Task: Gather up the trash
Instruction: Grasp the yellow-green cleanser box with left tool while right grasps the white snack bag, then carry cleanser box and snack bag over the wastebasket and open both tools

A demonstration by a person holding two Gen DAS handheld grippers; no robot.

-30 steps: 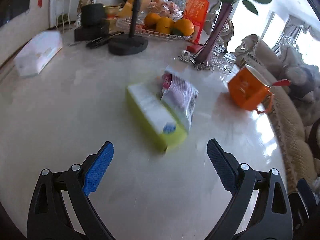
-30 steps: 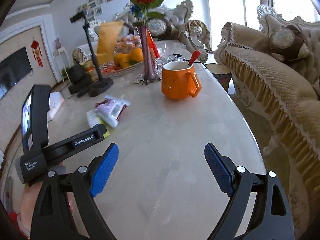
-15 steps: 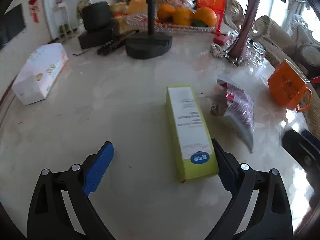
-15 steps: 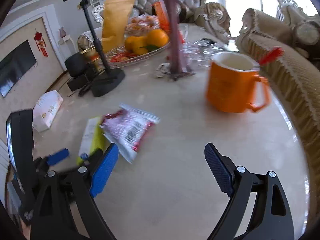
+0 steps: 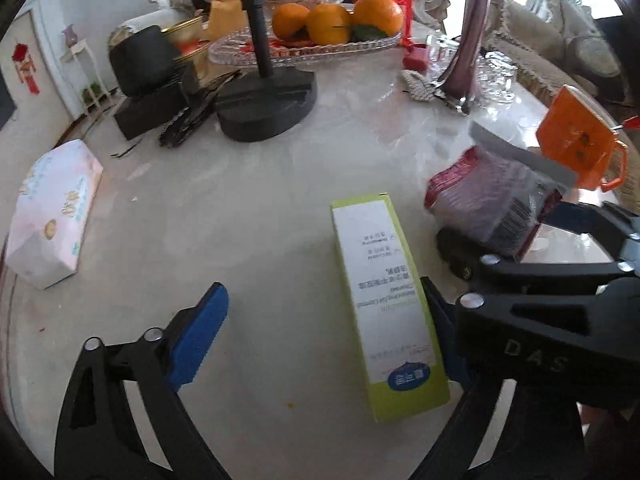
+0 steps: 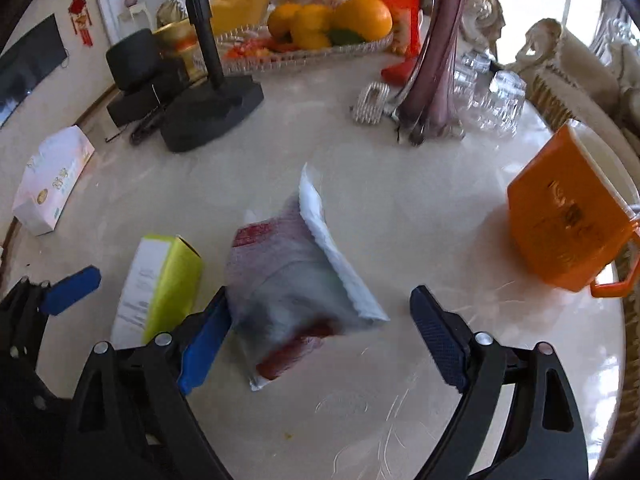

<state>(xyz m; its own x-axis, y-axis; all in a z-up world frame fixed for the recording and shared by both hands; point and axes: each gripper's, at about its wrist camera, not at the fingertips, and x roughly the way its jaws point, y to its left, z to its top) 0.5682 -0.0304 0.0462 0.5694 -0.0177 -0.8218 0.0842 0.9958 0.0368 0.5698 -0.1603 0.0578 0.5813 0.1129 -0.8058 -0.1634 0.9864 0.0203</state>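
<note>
A yellow-green carton [image 5: 386,300] lies on the marble table [image 5: 260,208], between my left gripper's [image 5: 320,336] open jaws and against the right pad. It also shows in the right wrist view [image 6: 160,280]. A crumpled red and clear snack wrapper [image 6: 296,276] lies between my right gripper's [image 6: 320,336] open jaws, touching the left pad. In the left wrist view the wrapper [image 5: 488,196] sits right of the carton, with the right gripper's fingers [image 5: 572,216] around it.
An orange mug [image 6: 572,220] stands at the right table edge. A purple vase [image 6: 432,60], glassware, a fruit tray with oranges [image 6: 320,28], a black stand base [image 6: 212,112] and a tissue box [image 6: 52,184] stand farther back. A sofa lies beyond the right edge.
Both grippers have moved forward and down. The carton now lies between the left jaws and the wrapper between the right jaws. The right gripper has come into the left view.
</note>
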